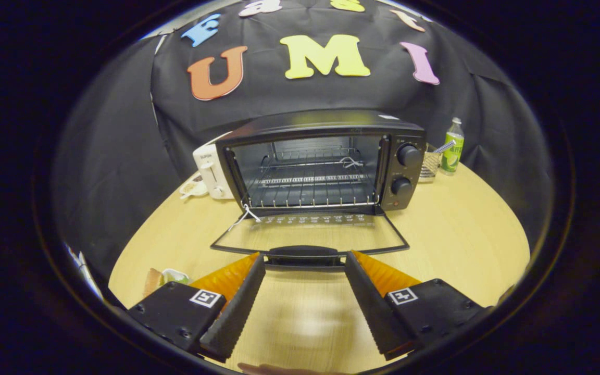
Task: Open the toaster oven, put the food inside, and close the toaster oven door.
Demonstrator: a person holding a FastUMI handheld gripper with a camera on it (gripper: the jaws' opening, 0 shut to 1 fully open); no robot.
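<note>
A black toaster oven (326, 161) stands on the wooden table (461, 234), straight ahead of the fingers. Its glass door (310, 232) lies folded down flat toward me, and the door's black handle (304, 253) sits just ahead of the fingertips. Inside the oven a bare wire rack (310, 187) shows. My gripper (304, 259) is open, its fingers spread to either side of the handle without touching it, nothing between them. The food (167, 277) is partly seen beside the left finger, a brown and green item on something white.
A white toaster (210, 172) and a small dish (193, 188) stand left of the oven. To its right are a wire holder (429, 165) and a green-labelled bottle (452, 146). Bare tabletop lies right of the door.
</note>
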